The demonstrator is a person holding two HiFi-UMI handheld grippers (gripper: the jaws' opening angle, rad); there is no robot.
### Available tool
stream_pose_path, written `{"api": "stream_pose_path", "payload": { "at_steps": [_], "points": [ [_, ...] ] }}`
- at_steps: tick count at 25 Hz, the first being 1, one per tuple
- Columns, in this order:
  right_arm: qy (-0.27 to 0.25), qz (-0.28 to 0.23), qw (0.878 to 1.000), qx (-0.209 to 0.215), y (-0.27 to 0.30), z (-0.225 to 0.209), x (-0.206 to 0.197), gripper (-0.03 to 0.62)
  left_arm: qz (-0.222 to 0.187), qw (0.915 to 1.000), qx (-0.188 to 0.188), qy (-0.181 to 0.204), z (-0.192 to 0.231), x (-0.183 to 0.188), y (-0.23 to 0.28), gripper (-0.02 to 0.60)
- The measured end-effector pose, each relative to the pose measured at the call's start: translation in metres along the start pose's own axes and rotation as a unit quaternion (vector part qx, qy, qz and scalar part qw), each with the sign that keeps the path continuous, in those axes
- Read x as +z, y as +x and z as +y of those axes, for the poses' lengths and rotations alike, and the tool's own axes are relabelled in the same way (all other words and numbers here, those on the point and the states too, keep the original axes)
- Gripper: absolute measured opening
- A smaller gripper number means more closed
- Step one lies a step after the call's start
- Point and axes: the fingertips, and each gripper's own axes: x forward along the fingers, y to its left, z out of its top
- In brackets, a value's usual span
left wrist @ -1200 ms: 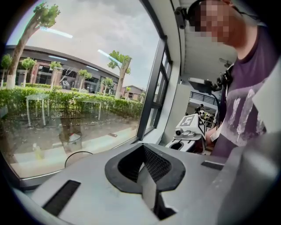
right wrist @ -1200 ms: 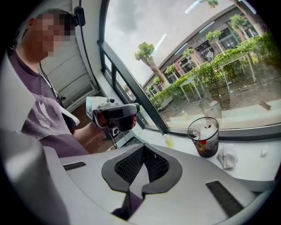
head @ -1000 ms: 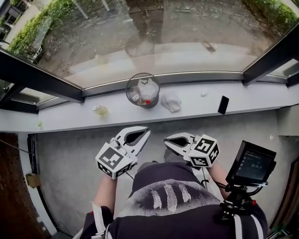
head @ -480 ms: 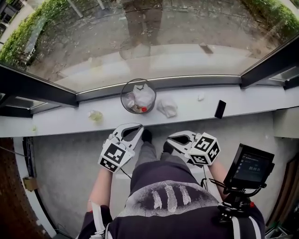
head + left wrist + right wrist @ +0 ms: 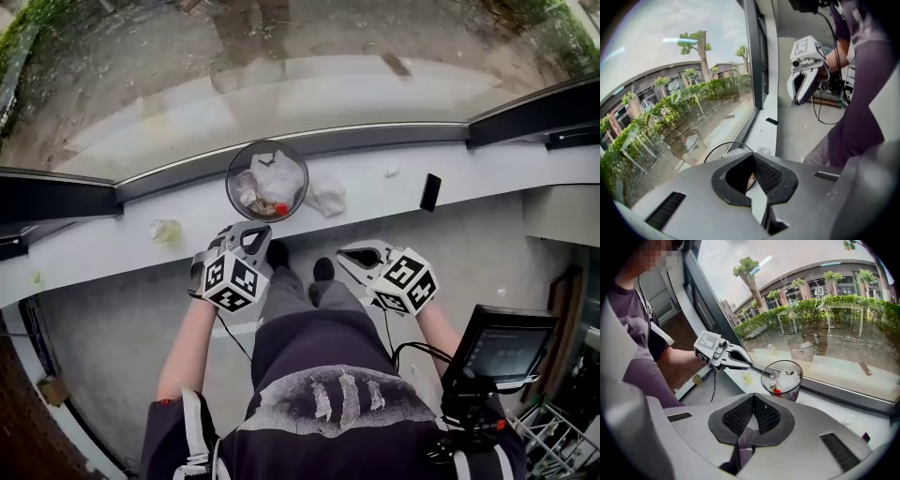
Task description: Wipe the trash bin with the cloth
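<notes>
A round wire-mesh trash bin (image 5: 266, 180) with crumpled waste inside stands on the white window sill (image 5: 112, 246). To its right lies a crumpled white cloth (image 5: 328, 197). My left gripper (image 5: 253, 234) hangs just in front of the bin's near side, shut and empty; its own view shows the bin's rim (image 5: 723, 148) right behind the closed jaws (image 5: 752, 157). My right gripper (image 5: 349, 259) is shut and empty too, held over the floor below and right of the cloth. In the right gripper view the bin (image 5: 783, 380) stands ahead, with the left gripper (image 5: 740, 358) to its left.
A dark phone (image 5: 430, 192) lies on the sill right of the cloth, with a small white scrap (image 5: 392, 172) nearby. A yellowish lump (image 5: 165, 230) lies left of the bin. The window glass rises right behind the sill. A monitor (image 5: 497, 347) hangs at my right hip.
The person has stepped up to the sill. Both shut grippers moved forward, and the left one is now right at the bin's near side.
</notes>
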Motion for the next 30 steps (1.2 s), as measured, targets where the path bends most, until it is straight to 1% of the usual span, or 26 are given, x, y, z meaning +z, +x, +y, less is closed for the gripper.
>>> {"api": "stream_pose_path", "payload": {
  "at_steps": [2,4,5,6,7,10,11,12,14,16,18,20,23,26,30],
  "points": [
    [-0.004,0.016,1.0,-0.023,0.011,-0.014,-0.003,-0.002,0.029,0.999,-0.011,0.031,0.001,-0.019,0.016,-0.011],
    [0.004,0.03,0.999,-0.033,0.019,-0.025,-0.011,-0.002,0.064,0.9959,-0.033,0.054,-0.006,-0.038,0.029,-0.011],
    [0.012,0.038,0.999,-0.031,0.022,-0.029,-0.016,-0.002,0.084,0.9935,-0.046,0.061,-0.011,-0.048,0.034,0.071],
    [0.02,0.046,0.998,-0.025,0.026,-0.034,-0.022,0.018,0.102,0.9908,-0.059,0.067,-0.015,-0.056,0.04,0.158],
    [0.028,0.054,0.998,-0.018,0.03,-0.039,-0.028,0.027,0.116,0.9882,-0.068,0.073,-0.018,-0.063,0.045,0.197],
    [0.036,0.067,0.997,-0.017,0.045,-0.064,-0.04,0.088,0.142,0.9826,-0.068,0.098,-0.018,-0.079,0.062,0.198],
    [0.036,0.072,0.997,-0.021,0.052,-0.073,-0.045,0.119,0.15,0.9808,-0.064,0.107,-0.017,-0.084,0.067,0.196],
    [0.034,0.079,0.996,-0.026,0.06,-0.081,-0.051,0.162,0.157,0.9791,-0.061,0.114,-0.017,-0.089,0.071,0.196],
    [0.022,0.099,0.994,-0.037,0.077,-0.1,-0.066,0.214,0.172,0.9757,-0.056,0.123,-0.016,-0.099,0.08,0.196],
    [-0.002,0.125,0.991,-0.053,0.096,-0.122,-0.085,0.222,0.189,0.971,-0.048,0.138,-0.015,-0.105,0.089,0.196],
    [-0.027,0.16,0.984,-0.069,0.116,-0.147,-0.109,0.222,0.202,0.9665,-0.04,0.153,-0.014,-0.108,0.096,0.196],
    [-0.04,0.191,0.977,-0.083,0.135,-0.169,-0.131,0.222,0.208,0.9652,-0.037,0.154,-0.014,-0.11,0.1,0.196],
    [-0.058,0.21,0.971,-0.104,0.162,-0.199,-0.151,0.222,0.208,0.9672,-0.035,0.141,-0.015,-0.114,0.105,0.196],
    [-0.073,0.218,0.967,-0.112,0.184,-0.223,-0.167,0.222,0.2,0.9714,-0.026,0.126,-0.015,-0.114,0.111,0.195],
    [-0.086,0.231,0.962,-0.114,0.211,-0.245,-0.187,0.222,0.189,0.9756,-0.012,0.111,-0.02,-0.107,0.115,0.157]
  ]
}}
